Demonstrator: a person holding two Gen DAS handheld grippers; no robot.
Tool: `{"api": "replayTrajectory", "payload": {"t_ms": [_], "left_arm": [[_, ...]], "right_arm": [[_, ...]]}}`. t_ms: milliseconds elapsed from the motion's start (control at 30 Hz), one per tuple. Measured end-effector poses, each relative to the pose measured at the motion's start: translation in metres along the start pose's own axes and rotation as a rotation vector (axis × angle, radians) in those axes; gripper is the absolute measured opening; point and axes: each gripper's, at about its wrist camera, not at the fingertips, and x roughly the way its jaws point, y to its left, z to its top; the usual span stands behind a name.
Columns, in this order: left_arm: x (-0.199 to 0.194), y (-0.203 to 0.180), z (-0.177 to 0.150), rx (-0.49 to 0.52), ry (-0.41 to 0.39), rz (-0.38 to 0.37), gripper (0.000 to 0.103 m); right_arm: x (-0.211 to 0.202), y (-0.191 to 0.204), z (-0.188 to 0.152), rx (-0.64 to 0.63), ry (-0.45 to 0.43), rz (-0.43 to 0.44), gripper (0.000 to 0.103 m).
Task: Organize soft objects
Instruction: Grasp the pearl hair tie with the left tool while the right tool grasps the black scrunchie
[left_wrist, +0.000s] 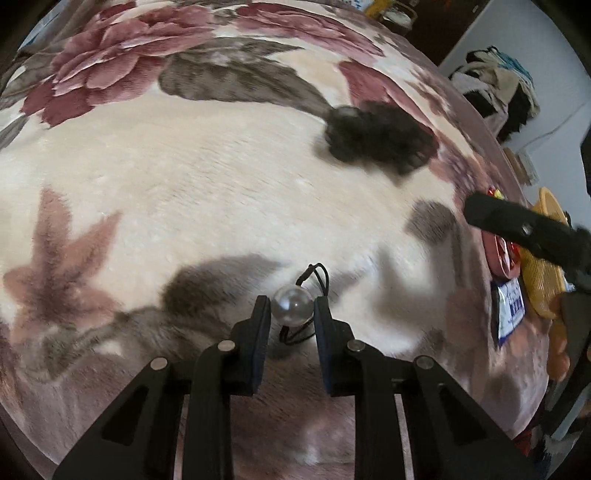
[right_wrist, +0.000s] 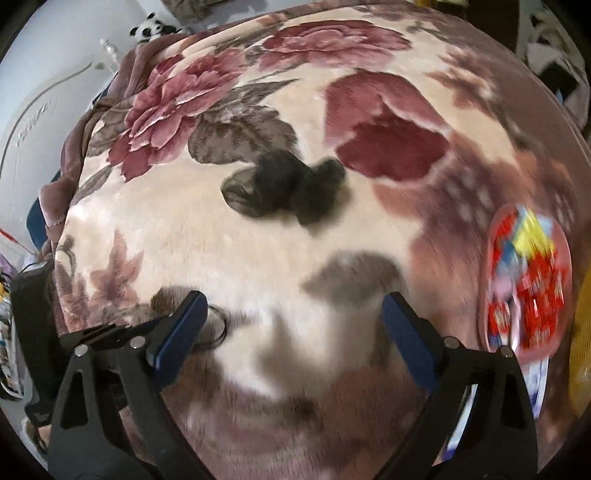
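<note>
Left gripper closed on a pearl hair tie, the round pearly bead pinched between the two fingers, thin black elastic cord looping out above and below the bead. Held just over a plush floral blanket, cream in the middle with dusty-pink flowers and grey-brown leaves.

Further off on the blanket, a black scrunchie, fluffy and bunched, lying on the cream ground beside a grey leaf print and well apart from the held bead. Same scrunchie in the right wrist view, partly sheer at one end, near the middle of the blanket.

Right gripper wide open, nothing between its blue-padded fingers, hovering above the blanket; a loop of black cord just beside the left-hand finger. One arm of this gripper crossing the right edge of the left wrist view.

At the blanket's right edge, a pink plate with red and yellow wrapped bits, blurred. Near it, a yellow woven thing, unclear.
</note>
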Motion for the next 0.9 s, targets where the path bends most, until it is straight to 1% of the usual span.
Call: {"api": "replayTrajectory", "payload": {"t_ms": [267,333,400,433,467,500,533,567,600,633,700,767,833,900], "left_arm": [[0.008,0.018,0.01,-0.035,-0.007,-0.011,0.023],[0.013,0.023,0.011,-0.048,-0.001,-0.017,0.023],[0.017,0.028,0.01,-0.062,0.006,-0.026,0.023],[0.019,0.029,0.01,-0.068,0.009,-0.031,0.023],[0.021,0.032,0.009,-0.077,0.015,-0.039,0.023],[0.022,0.033,0.009,-0.081,0.018,-0.041,0.025],[0.024,0.034,0.009,-0.086,0.023,-0.043,0.029],[0.025,0.035,0.008,-0.092,0.029,-0.047,0.033],[0.027,0.035,0.007,-0.097,0.032,-0.056,0.038],[0.028,0.034,0.007,-0.098,0.034,-0.063,0.041],[0.028,0.031,0.006,-0.091,0.033,-0.064,0.041],[0.027,0.028,0.006,-0.08,0.03,-0.056,0.039],[0.025,0.028,0.006,-0.082,0.023,-0.045,0.021],[0.022,0.027,0.004,-0.084,0.013,-0.042,0.015]], "right_arm": [[0.029,0.03,0.053,-0.16,-0.037,-0.096,0.096],[0.037,0.033,0.061,-0.177,-0.034,-0.102,0.096],[0.05,0.035,0.068,-0.187,-0.009,-0.1,0.096],[0.055,0.036,0.07,-0.19,0.001,-0.097,0.093],[0.063,0.036,0.071,-0.192,0.026,-0.081,0.088],[0.067,0.036,0.071,-0.188,0.045,-0.073,0.068],[0.074,0.035,0.07,-0.185,0.072,-0.074,0.042],[0.077,0.035,0.068,-0.188,0.09,-0.079,0.032],[0.08,0.034,0.066,-0.192,0.102,-0.085,0.022],[0.08,0.033,0.063,-0.19,0.105,-0.085,0.018],[0.075,0.03,0.056,-0.174,0.099,-0.058,0.015],[0.065,0.027,0.047,-0.152,0.087,-0.035,0.015],[0.055,0.024,0.041,-0.13,0.079,-0.011,0.014],[0.043,0.022,0.031,-0.113,0.072,0.018,0.014]]}}
